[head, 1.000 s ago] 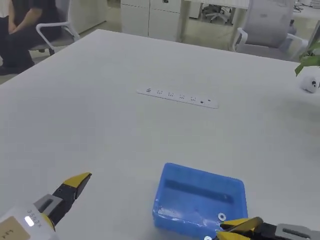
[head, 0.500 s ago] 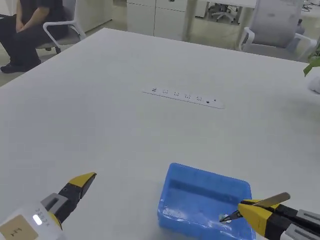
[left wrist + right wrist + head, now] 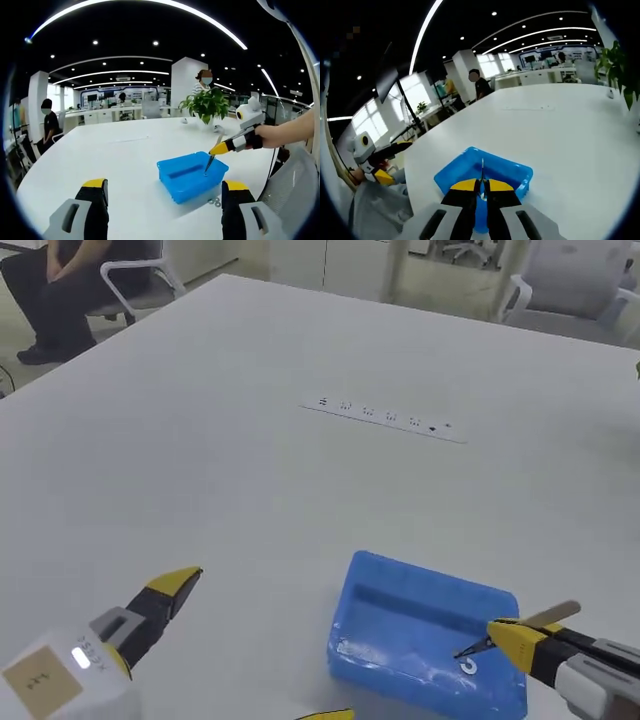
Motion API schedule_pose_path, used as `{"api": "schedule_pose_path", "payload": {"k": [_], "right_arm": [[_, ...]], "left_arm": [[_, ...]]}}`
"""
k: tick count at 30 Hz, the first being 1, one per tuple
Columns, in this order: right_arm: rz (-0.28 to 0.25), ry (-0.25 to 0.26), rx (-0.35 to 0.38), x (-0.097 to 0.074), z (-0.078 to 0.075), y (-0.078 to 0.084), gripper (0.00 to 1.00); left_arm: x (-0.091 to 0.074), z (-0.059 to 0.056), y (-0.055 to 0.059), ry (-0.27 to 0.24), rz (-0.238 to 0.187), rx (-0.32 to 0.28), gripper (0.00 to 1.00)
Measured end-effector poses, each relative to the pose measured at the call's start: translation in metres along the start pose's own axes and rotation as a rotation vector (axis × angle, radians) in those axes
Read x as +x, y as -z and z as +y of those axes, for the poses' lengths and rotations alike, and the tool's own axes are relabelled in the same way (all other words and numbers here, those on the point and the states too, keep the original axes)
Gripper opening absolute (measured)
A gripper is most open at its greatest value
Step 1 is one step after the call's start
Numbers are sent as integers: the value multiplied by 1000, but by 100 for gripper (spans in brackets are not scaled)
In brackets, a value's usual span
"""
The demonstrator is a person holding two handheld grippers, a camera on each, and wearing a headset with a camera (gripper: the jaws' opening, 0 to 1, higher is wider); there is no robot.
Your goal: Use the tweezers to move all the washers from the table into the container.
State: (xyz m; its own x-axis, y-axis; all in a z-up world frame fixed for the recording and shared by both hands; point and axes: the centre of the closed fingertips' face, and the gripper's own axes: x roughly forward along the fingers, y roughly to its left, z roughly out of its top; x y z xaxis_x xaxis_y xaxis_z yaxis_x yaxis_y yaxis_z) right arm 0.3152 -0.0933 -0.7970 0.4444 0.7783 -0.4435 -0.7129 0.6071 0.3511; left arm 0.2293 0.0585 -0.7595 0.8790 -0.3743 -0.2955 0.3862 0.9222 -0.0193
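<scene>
1 washer (image 3: 468, 667) lies inside the blue container (image 3: 380, 672), just under the tips of the tweezers (image 3: 476, 649), which the right gripper (image 3: 510, 640) holds pinched between its fingers. In the left gripper view, a few washers (image 3: 215, 202) sit on the bench (image 3: 250, 470) just beside the container's near wall; I cannot tell their count. The left gripper (image 3: 164, 186) hangs beside the container, fingers spread wide and empty. By my reading the job is begun, with several pickups left.

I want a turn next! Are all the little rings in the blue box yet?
Not yet. Done: one washer lies in the blue container. In hand: the right tool is shut on the tweezers, tip over that washer; the left tool is open, holding nothing. Left: washers lie on the table beside the container.
</scene>
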Motion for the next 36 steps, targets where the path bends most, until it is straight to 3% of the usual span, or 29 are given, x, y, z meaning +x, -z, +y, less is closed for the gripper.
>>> {"api": "schedule_pose_path", "payload": {"k": [7,12,21,30,36], "right_arm": [[50,14,-27,11,-7,7,3],[109,19,-110,17,-5,13,3],[155,24,-216,22,0,18,3],[130,34,-232,17,3,8,3],[95,11,-240,6,18,-5,3]], "left_arm": [[0,-1,1,4,3,-4,96],[0,0,2,2,10,-2,95],[0,1,3,-5,14,-5,95],[0,1,3,-7,15,-1,95],[-1,0,3,-1,14,-2,95]]}}
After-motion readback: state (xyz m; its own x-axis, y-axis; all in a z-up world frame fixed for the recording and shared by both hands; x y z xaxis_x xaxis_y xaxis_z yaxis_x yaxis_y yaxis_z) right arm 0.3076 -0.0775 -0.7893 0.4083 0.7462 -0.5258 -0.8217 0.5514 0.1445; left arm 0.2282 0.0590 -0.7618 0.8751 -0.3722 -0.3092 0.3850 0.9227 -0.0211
